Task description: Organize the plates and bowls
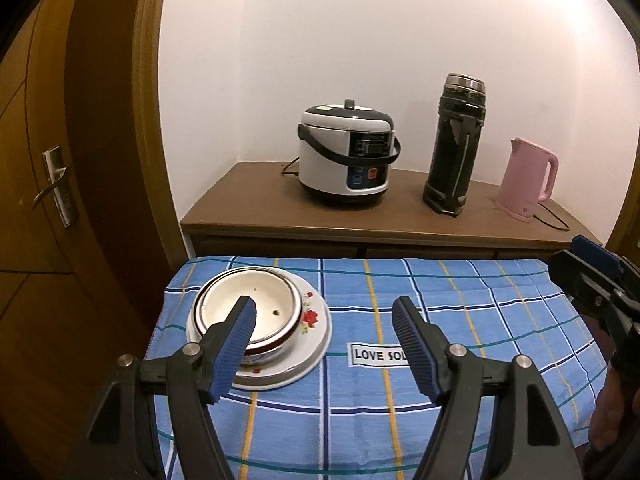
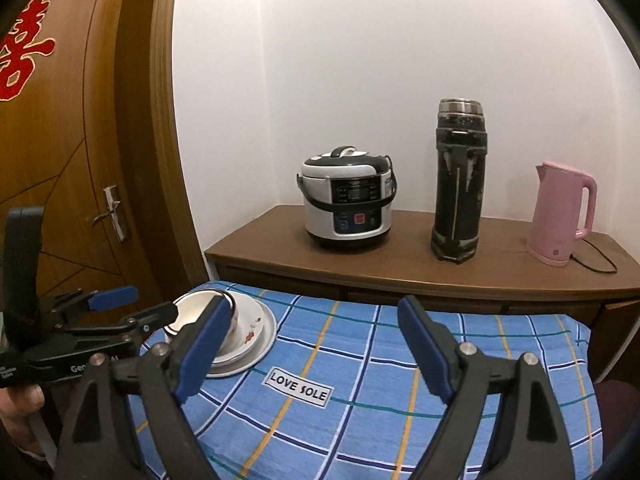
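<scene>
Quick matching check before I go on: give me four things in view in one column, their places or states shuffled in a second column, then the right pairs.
Column one:
1. bowl
2. rice cooker
3. pink kettle
4. left gripper

Column two:
A. far right of the wooden cabinet, cord trailing
B. open, nothing between its fingers
C. stacked on the flowered plate on the blue checked cloth
D. left of the tall black thermos

Pairs: 1-C, 2-D, 3-A, 4-B
</scene>
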The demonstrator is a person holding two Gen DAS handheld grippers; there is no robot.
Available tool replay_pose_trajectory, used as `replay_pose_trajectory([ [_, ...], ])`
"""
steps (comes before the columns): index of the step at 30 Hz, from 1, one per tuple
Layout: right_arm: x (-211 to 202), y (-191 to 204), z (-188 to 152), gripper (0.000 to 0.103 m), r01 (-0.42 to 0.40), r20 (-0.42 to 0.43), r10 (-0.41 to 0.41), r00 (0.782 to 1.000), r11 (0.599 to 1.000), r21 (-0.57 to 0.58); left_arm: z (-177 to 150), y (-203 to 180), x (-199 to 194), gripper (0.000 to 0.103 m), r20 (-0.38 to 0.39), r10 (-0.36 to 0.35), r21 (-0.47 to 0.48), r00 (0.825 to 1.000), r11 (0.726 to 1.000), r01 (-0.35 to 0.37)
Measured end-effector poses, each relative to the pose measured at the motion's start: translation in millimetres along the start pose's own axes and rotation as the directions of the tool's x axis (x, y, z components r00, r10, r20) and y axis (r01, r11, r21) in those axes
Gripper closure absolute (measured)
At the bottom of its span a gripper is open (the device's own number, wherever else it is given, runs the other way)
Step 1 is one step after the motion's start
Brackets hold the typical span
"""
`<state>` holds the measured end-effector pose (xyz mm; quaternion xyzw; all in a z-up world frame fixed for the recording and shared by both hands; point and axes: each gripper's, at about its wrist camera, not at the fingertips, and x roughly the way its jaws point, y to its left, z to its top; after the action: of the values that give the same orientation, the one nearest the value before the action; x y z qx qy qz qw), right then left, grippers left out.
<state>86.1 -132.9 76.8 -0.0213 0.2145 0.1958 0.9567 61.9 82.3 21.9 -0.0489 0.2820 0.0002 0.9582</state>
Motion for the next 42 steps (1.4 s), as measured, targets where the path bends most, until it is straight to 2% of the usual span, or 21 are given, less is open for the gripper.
replay_pose_trajectory([
  [16,-24.4,-11.9,-3.0,0.014,0.025,0.041,-0.025,0.999,1.0,0.004,0.2,-26.6,-9.4,0.03,0.015,-0.013,0.055,1.0,0.998,0.013],
  [22,-34.9,-18.1,-0.8,0.013,0.045,0.064,-0.046,0.997,0.999,0.01,2.6,-40.8,-14.9,0.03,0.021,-0.043,0.091,0.999,0.995,0.041],
  [35,-46.6,-25.0,0.7,0.012,0.06,0.079,-0.06,0.995,0.998,-0.001,6.2,-50.3,-16.5,0.03,0.012,-0.078,0.071,0.997,0.995,0.077],
  [40,-48.3,-29.8,-1.4,0.012,0.066,0.079,-0.066,0.995,0.998,0.004,6.5,-55.2,-16.8,0.03,0.017,-0.113,0.073,0.993,0.991,0.111],
  [42,-49.7,-33.0,-2.1,0.012,0.07,0.081,-0.071,0.994,0.997,0.008,6.4,-58.9,-18.7,0.03,0.032,-0.15,0.073,0.988,0.986,0.148],
])
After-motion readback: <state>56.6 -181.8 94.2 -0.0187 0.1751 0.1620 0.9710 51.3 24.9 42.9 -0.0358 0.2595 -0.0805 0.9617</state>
